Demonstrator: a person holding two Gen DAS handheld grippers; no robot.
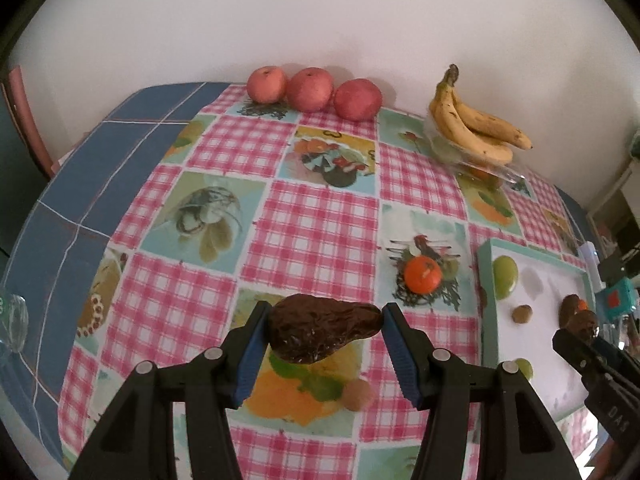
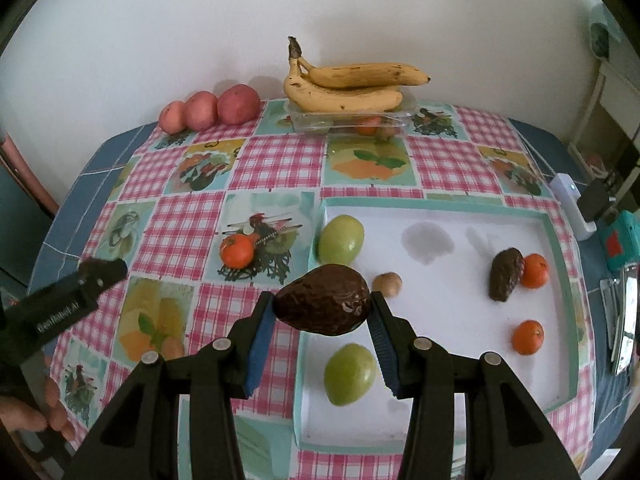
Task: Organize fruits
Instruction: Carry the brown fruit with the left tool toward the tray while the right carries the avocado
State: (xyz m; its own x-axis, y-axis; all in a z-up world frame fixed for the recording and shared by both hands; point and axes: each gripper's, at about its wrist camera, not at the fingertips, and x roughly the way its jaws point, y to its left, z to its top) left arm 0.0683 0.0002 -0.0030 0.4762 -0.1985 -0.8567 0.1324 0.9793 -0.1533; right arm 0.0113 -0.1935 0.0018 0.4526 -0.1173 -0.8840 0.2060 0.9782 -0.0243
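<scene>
Your left gripper [image 1: 324, 330] pinches a dark brown, wrinkled avocado end to end, clear of the checked pink tablecloth [image 1: 312, 232]. Your right gripper [image 2: 323, 307] clamps a second dark avocado across its belly, above the near left edge of the white tray with the teal rim [image 2: 560, 248]. Set the right one down first, in the bare patch near the tray's third avocado [image 2: 506, 274], clear of the green apples [image 2: 341, 240]. Then bring the left across low and level, since its tip-to-tip hold looks likely to slip.
</scene>
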